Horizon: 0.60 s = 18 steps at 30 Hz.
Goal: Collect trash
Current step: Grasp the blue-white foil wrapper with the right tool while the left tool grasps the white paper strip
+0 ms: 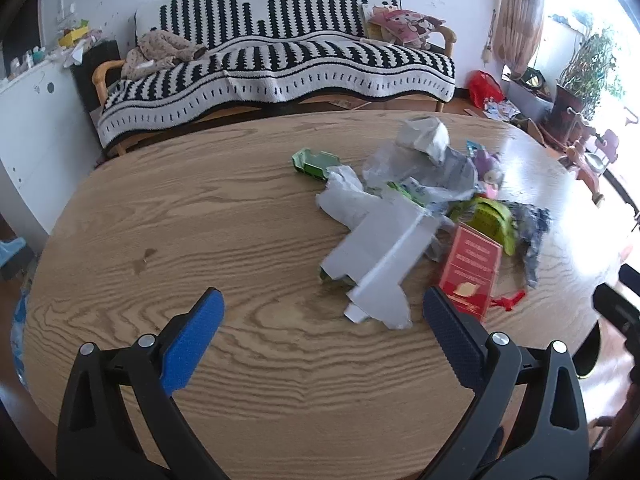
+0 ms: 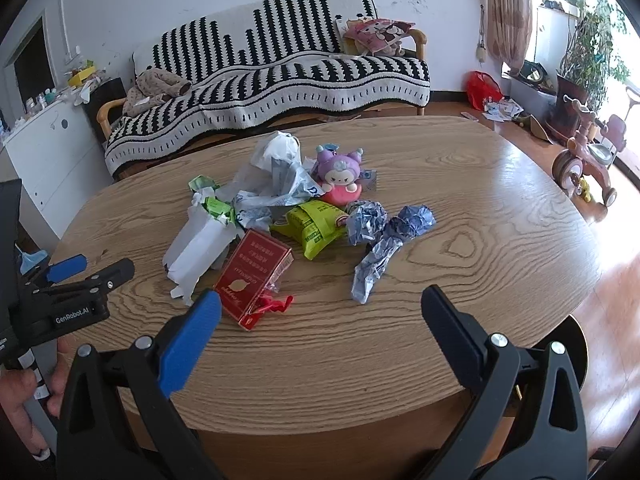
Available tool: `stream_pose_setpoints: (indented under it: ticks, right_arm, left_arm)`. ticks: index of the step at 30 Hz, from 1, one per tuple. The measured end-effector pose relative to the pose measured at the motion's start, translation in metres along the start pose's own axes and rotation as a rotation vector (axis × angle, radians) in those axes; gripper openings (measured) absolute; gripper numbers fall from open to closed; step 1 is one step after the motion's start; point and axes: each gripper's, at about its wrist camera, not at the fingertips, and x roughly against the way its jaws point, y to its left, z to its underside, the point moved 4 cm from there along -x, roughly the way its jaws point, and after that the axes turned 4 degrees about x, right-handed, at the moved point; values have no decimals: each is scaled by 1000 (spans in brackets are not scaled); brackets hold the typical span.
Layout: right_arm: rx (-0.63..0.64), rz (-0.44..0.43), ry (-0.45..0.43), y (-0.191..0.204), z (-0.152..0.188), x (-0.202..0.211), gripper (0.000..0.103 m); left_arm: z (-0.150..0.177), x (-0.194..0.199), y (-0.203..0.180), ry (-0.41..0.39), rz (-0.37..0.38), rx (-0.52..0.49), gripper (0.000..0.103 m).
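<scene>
Two black plastic two-finger grippers with blue inner pads, left gripper [image 1: 323, 312] and right gripper [image 2: 321, 309], both level and pointing forward with jaws spread wide and gripping nothing, the left one [image 2: 76, 280] also visible from the right wrist view, grasped by a bare hand [image 2: 24, 396].

Red box [image 2: 251, 276], lime-green wrapper [image 2: 314, 226] — black-and-white striped sofa cover [image 2: 280, 68].

In the left wrist view, the plush toy [image 1: 486, 164] is mostly hidden behind the crumpled plastic bag [image 1: 416, 160]. The red box's [image 1: 470, 268] print is too small to read.
</scene>
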Motion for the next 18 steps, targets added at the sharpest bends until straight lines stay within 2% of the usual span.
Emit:
stream_pose_setpoints:
  ticks: [4,9,13,16,17,18]
  right_arm:
    - [-11,36,12,-14,-11,-17,97]
    - [-72,67,99,-45,-20,-67,97]
    - [-155,52,152,-66,-24,-99,88]
    - [-159,55,169,-71,-27,-117,82]
    - [-159,51,179,-70,-26,-121,80]
    - [-159,47,195,-71,-24,-128,74]
  left_arm:
    - [-7,-17,2,52,33,-42,97]
    - [-21,-46,1,60,75,-31,97]
    - [-22,-70,-11,66,92,-69,97]
    - [-17,-82,-23,76,89,-112,95]
    - [-16,-85,-26,79,93,-119,89]
    - [-15,-89,-28,86,100,-125,84]
